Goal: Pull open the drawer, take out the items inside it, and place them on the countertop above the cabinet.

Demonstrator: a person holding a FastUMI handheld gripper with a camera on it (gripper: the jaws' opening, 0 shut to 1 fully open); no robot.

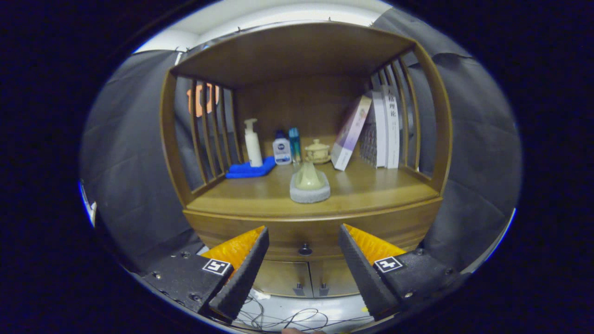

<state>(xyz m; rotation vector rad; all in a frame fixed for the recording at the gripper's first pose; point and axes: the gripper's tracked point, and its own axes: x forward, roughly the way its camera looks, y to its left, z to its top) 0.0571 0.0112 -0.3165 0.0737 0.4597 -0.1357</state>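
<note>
Two fingers of our gripper [304, 253] stand spread, holding nothing, framing the knob [305, 250] of the closed drawer [306, 232], lined up to grasp it.

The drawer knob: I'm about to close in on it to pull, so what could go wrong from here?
1. The drawer knob is small, and the gripper has its fingers wide open and apart from it; an off-centre close could slip off.
2. The countertop already holds a grey sponge with a pale funnel-shaped piece near its front edge, so placed items may knock them.
3. Loose cables on the floor below might snag.
</note>
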